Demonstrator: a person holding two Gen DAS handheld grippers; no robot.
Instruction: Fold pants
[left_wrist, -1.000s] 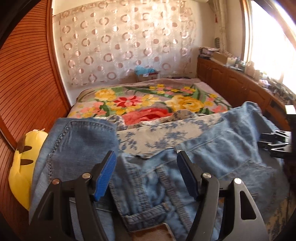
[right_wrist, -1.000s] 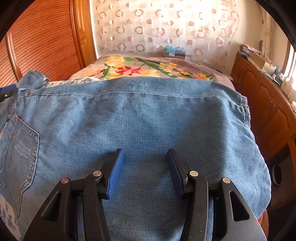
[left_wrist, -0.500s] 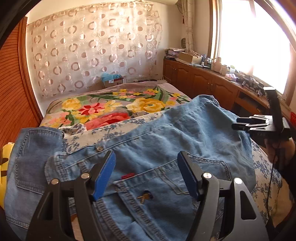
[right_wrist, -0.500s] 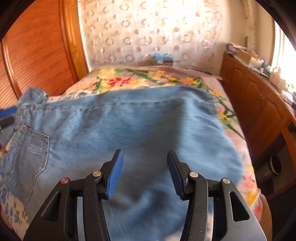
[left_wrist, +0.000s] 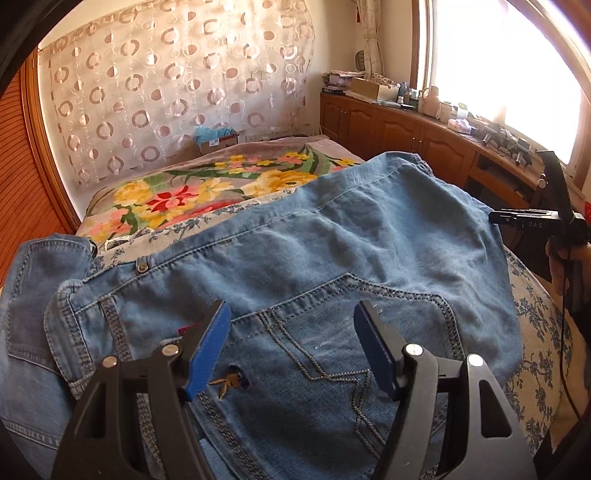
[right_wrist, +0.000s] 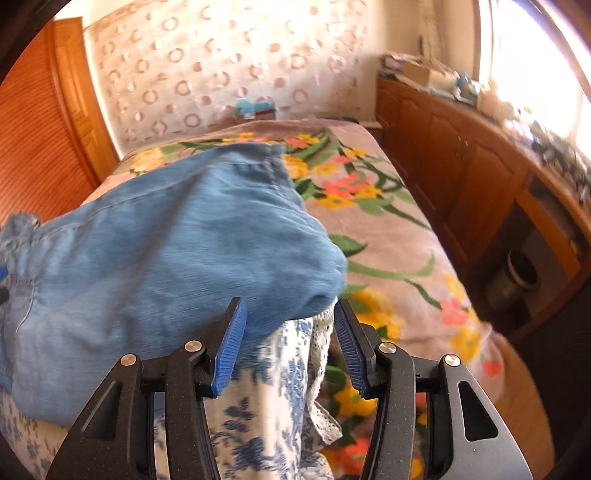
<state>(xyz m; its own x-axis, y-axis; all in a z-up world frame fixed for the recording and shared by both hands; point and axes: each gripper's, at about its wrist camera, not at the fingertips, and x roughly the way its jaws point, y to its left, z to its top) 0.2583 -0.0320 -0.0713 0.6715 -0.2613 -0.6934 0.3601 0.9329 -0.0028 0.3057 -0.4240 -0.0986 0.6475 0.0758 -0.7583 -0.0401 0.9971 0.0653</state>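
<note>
Right wrist: jeans shifted left, bedspread uncovered

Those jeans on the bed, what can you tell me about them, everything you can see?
The jeans are light blue, soft, faded denim with pale double stitching. A back pocket with zigzag stitching and a small gold emblem faces up; the waistband shows a metal rivet button. They lie rumpled over a blue-flowered white cloth on the floral bedspread. One bunched fold reaches between the right gripper's open jaws. The left gripper hovers open above the pocket; neither pinches the cloth.
</note>
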